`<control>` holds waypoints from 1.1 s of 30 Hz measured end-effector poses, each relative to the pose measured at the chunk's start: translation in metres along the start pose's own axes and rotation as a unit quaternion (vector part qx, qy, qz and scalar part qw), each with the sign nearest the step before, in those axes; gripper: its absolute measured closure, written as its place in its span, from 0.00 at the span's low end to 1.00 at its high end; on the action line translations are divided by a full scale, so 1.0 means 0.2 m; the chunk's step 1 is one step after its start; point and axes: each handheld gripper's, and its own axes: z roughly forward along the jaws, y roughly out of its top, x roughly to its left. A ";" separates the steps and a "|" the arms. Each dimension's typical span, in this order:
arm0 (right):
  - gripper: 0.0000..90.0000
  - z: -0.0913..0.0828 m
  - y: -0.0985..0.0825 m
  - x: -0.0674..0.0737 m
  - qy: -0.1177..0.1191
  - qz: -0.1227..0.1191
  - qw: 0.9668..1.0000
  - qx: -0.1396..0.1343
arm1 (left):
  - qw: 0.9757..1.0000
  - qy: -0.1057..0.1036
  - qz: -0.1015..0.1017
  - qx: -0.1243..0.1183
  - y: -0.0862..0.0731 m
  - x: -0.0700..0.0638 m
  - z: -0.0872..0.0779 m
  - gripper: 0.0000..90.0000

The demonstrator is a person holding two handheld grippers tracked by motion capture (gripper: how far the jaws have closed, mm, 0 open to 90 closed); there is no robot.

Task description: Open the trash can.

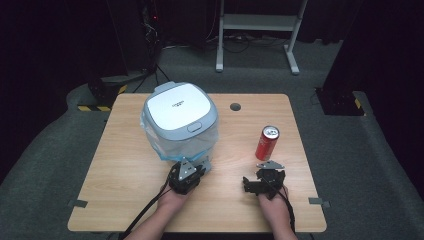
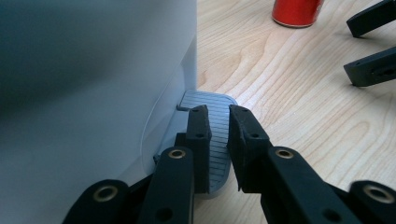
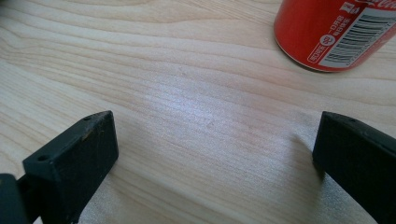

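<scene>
A white pedal bin [image 1: 180,120] lined with a clear plastic bag stands on the left half of the wooden table [image 1: 125,200]. In the left gripper view its wall [image 2: 93,93] is close at left, with its grey ribbed pedal [image 2: 208,99] at the base. My left gripper [image 1: 202,168] hangs right over that pedal, its jaws [image 2: 218,114] drawn almost together with nothing between them. To the right stands an upright red soda can [image 1: 267,142] [image 3: 334,32]. My right gripper [image 1: 248,184] [image 3: 215,149] rests open on bare wood just in front of the can.
The table has a round cable hole [image 1: 235,106] near its far edge. Behind the table a white stand [image 1: 257,30] and dark equipment sit on the grey floor. The right gripper's jaws [image 2: 369,42] and the can [image 2: 297,11] appear beyond the pedal.
</scene>
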 end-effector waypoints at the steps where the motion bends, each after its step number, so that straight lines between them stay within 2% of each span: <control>1: 0.00 0.00 0.00 0.00 0.000 0.000 1.000 0.000 | 1.000 0.000 0.000 0.000 0.00 0.00 0.00 0.85; 7: 0.00 0.00 0.00 0.00 0.000 0.000 1.000 0.000 | 1.000 0.002 -0.005 -0.005 -0.02 -0.01 0.01 0.86; 11: 0.00 0.00 0.00 0.00 0.001 -0.001 1.000 0.000 | 1.000 0.004 0.000 -0.004 -0.02 -0.01 0.01 0.86; 20: 0.00 0.00 0.00 0.00 0.004 0.001 1.000 0.000 | 1.000 0.005 -0.005 0.000 -0.02 0.00 0.01 0.83; 24: 0.00 -0.01 0.00 0.00 -0.004 0.005 1.000 0.003 | 1.000 0.005 -0.003 0.002 -0.02 0.00 0.01 0.83; 29: 0.01 -0.03 -0.01 -0.01 -0.006 0.008 1.000 -0.001 | 1.000 0.001 -0.008 0.003 -0.02 0.00 0.01 0.82; 33: 0.02 -0.09 -0.02 -0.03 -0.010 0.018 1.000 -0.017 | 1.000 0.002 -0.007 0.006 -0.02 0.00 0.02 0.82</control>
